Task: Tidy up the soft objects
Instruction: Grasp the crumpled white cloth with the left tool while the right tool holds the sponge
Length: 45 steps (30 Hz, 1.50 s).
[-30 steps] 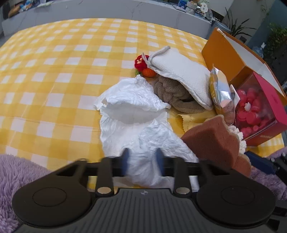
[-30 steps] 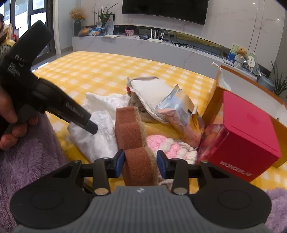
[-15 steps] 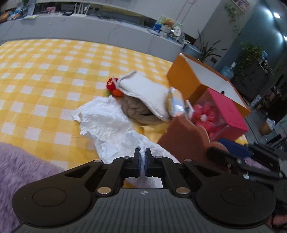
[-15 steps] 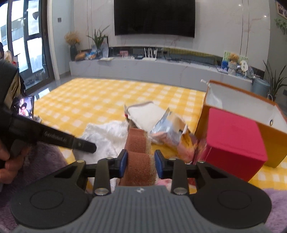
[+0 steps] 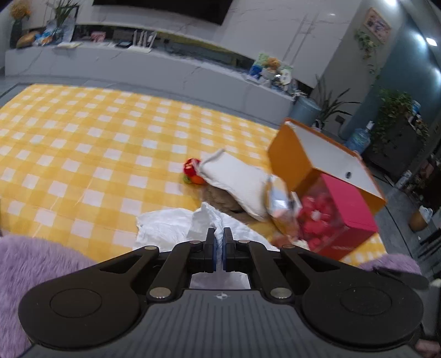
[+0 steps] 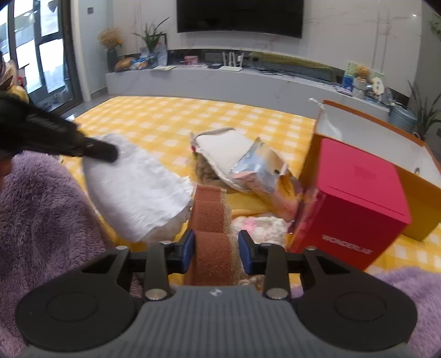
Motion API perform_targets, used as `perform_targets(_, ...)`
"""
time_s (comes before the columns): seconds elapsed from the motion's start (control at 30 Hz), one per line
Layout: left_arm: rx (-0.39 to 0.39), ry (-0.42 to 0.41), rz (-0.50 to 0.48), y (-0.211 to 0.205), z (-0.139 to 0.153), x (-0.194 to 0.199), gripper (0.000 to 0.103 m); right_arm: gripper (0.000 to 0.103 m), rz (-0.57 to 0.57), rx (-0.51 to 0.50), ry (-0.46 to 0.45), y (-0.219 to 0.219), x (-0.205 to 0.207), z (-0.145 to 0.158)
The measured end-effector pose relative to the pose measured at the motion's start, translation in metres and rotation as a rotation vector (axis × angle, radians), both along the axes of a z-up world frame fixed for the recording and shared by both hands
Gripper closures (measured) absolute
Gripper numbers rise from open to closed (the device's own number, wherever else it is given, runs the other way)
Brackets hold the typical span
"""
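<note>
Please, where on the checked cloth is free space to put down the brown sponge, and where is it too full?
Free: the wide yellow checked cloth left of and behind the red knitted toy. Crowded: the right side, where white cushion, foil bag, red box and orange box press together. The crumpled white sheet covers the near middle, beside the sponge.

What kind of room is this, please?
Most likely a home living room: a wall-mounted television, a long low media console beneath it, and potted plants nearby.

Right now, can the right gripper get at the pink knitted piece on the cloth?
Probably not: the right gripper is shut on the brown sponge, which lies between it and the pink knitted piece.
</note>
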<state>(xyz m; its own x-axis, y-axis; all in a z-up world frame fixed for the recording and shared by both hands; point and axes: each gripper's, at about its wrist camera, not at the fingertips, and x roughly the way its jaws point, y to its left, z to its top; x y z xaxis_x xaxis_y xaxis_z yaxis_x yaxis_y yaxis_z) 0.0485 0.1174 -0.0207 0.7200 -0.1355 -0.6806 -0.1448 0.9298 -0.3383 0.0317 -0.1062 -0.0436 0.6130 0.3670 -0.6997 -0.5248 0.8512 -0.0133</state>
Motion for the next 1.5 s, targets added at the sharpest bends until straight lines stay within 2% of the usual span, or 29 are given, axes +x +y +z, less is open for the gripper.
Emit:
perform_targets(0.17, 0.088, 0.051, 0.053, 0.003, -0.016, 0.017, 0.099, 0.069, 0.016, -0.001, 0.037, 0.007, 0.007, -0.009)
perform_targets(0.37, 0.096, 0.004, 0.112, 0.014, -0.011, 0.022, 0.099, 0.071, 0.033, 0.026, 0.0, 0.01, 0.006, 0.004)
perform_targets(0.43, 0.1, 0.016, 0.118, 0.017, -0.012, 0.028, 0.099, 0.071, 0.044, 0.048, -0.029, 0.013, 0.008, 0.013)
perform_targets(0.6, 0.115, 0.111, 0.138, 0.027, -0.027, 0.05, 0.099, 0.071, 0.05, 0.033, -0.064, 0.032, 0.027, 0.016)
perform_targets(0.77, 0.107, 0.209, 0.131, 0.033, -0.041, 0.062, 0.093, 0.071, 0.051, 0.03, -0.029, 0.047, 0.043, -0.002)
perform_targets(0.8, 0.106, 0.214, 0.124, 0.033, -0.041, 0.062, 0.089, 0.071, 0.051, 0.027, -0.021, 0.048, 0.044, -0.006)
perform_targets(0.87, 0.092, 0.203, 0.112, 0.035, -0.039, 0.059, 0.061, 0.071, 0.05, 0.016, -0.005, 0.049, 0.045, -0.011)
perform_targets(0.93, 0.072, 0.19, 0.096, 0.038, -0.032, 0.056, 0.047, 0.071, 0.047, 0.013, 0.007, 0.048, 0.046, -0.013)
perform_targets(1.0, 0.068, 0.191, 0.087, 0.042, -0.023, 0.052, 0.045, 0.071, 0.037, 0.019, 0.014, 0.046, 0.048, -0.013)
perform_targets(1.13, -0.005, 0.209, 0.119, 0.054, -0.01, 0.042, 0.018, 0.071, 0.031, 0.028, 0.02, 0.044, 0.051, -0.012)
perform_targets(1.33, 0.082, 0.349, 0.009, 0.047, -0.024, 0.049, 0.016, 0.071, 0.05, 0.028, 0.02, 0.045, 0.048, -0.012)
perform_targets(1.43, 0.013, 0.413, -0.005, 0.048, -0.043, 0.059, 0.016, 0.071, 0.046, 0.028, 0.023, 0.044, 0.048, -0.012)
perform_targets(1.5, 0.03, 0.446, 0.024, 0.046, -0.052, 0.066, 0.016, 0.071, 0.044, 0.029, 0.023, 0.043, 0.048, -0.012)
